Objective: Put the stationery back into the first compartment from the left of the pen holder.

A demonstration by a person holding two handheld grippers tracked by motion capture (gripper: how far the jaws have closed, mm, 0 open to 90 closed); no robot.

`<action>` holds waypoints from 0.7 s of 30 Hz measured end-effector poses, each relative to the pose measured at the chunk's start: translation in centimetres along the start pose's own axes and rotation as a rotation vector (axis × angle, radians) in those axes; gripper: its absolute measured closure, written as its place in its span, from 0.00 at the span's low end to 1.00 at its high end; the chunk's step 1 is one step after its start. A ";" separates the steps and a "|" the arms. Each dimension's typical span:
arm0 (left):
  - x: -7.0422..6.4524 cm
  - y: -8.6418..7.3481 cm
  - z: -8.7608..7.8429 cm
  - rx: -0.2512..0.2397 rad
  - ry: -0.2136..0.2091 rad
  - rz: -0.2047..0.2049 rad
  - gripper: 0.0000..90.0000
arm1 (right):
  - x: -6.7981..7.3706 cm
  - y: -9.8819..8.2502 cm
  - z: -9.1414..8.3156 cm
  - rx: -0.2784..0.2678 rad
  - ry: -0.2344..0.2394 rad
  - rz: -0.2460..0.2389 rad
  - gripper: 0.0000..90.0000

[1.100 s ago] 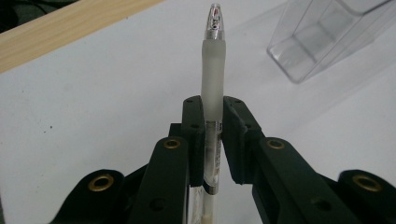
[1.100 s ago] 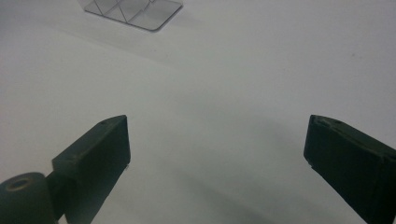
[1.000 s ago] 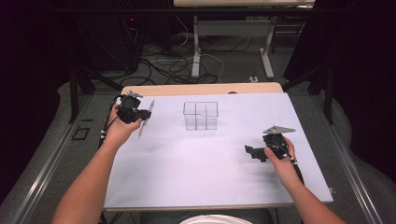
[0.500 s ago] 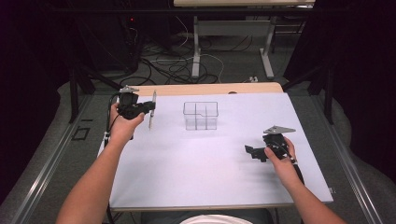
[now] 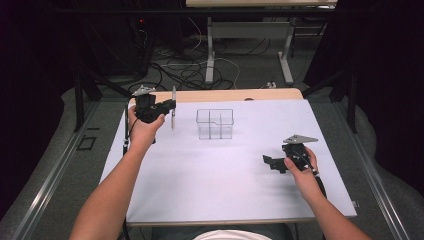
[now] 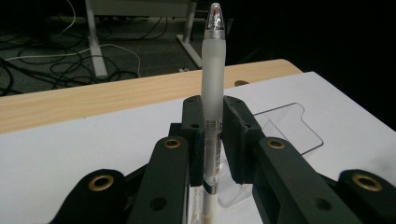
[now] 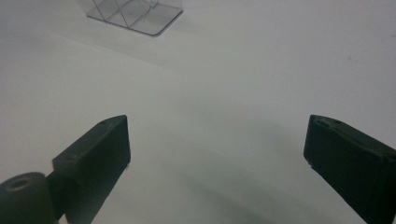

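**A:** Pen [image 5: 173, 106] first, in the high view: where is it, and what differs from a second ago?

**B:** It sits in the upper left of the frame, clamped in the left gripper [image 5: 172, 104], just left of the clear divided organizer [image 5: 215, 123] and apart from it. A second ago that gripper hung lower and further left, over the left edge of the white sheet [image 5: 225, 180]; now it is higher in the picture, near the wooden table edge [image 5: 235, 95]. The right gripper [image 5: 267, 162] has kept its place at the lower right.

**A:** Hand poses there?

**B:** The left forearm runs up from the bottom edge, the hand wrapped around the gripper body, the jaws aimed right, toward the organizer. The right hand rests low on the sheet, its gripper aimed left.

**A:** And the pen's axis?

**B:** Upright: its long axis runs top to bottom in the picture, crossing the jaws.

**A:** Left gripper view?

**B:** The pen [image 6: 212, 93] stands vertical in the centre of the frame, its clear rounded tip at the top edge and its lower end dropping out of sight between the jaws. Both pads press on the barrel, so the jaws stand narrow, closed on it. The organizer [image 6: 285, 126] shows behind, right of centre.

**A:** Right gripper view?

**B:** The right gripper [image 7: 217, 144] has its jaws wide apart over bare sheet, nothing between them. The organizer [image 7: 135, 11] lies at the upper left of the frame.
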State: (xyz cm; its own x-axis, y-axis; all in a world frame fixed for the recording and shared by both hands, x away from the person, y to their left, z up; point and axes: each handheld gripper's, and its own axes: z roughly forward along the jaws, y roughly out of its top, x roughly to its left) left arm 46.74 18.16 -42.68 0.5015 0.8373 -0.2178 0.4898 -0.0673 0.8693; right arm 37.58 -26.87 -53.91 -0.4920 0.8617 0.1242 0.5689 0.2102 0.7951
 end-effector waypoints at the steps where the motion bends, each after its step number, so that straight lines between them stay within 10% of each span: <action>1: -0.2 0.1 0.2 -0.002 -0.006 -0.006 0.89 | 0.0 0.0 0.0 -0.001 0.001 -0.001 0.08; 21: -4.3 2.0 3.6 -0.051 -0.036 0.041 0.89 | -0.1 -0.3 -0.4 -0.004 -0.001 0.004 0.08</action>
State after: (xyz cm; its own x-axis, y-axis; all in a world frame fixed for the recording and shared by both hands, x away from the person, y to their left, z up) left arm 48.11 12.51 -41.61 0.5459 0.8144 -0.1969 0.4323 -0.0725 0.8988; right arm 37.22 -27.25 -53.89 -0.4888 0.8631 0.1270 0.5685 0.2047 0.7969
